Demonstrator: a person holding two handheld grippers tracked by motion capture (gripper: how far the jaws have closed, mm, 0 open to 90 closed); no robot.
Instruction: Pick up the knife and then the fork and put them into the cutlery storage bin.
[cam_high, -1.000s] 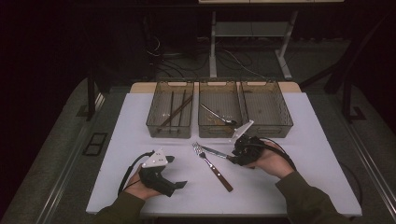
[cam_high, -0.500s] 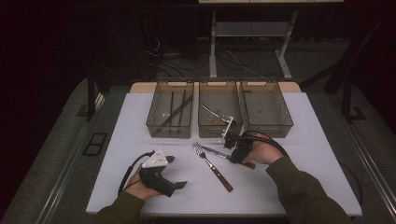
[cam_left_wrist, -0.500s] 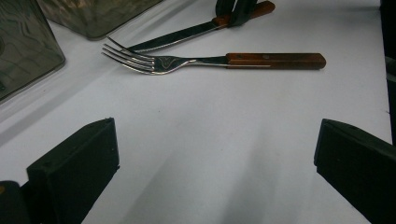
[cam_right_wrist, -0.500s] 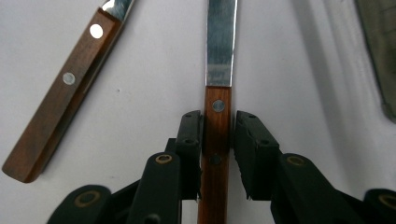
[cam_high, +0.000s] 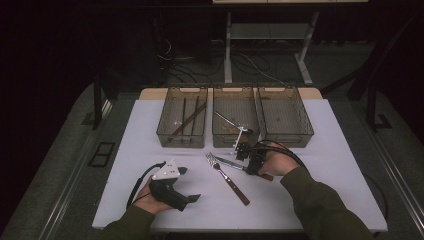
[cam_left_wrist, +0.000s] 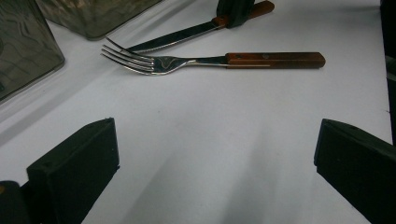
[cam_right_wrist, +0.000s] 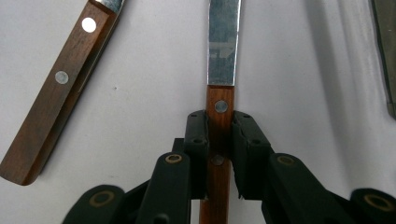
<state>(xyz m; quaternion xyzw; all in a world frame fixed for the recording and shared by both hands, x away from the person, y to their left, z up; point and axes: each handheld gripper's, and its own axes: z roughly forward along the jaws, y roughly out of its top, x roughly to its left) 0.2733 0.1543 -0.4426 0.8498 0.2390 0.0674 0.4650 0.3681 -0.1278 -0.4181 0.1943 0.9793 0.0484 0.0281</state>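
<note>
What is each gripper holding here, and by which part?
The right gripper, whose jaws have just been closing, clamps the knife by its wooden handle, close behind the blade. The left gripper stands open and holds nothing.

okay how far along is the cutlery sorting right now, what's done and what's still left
Done, it seems: chopsticks lie in the left bin and a utensil in the middle bin. In hand: the right gripper has just been closing, its jaws against the knife handle on the table. Left: the fork lies untouched; the left gripper rests open.
</note>
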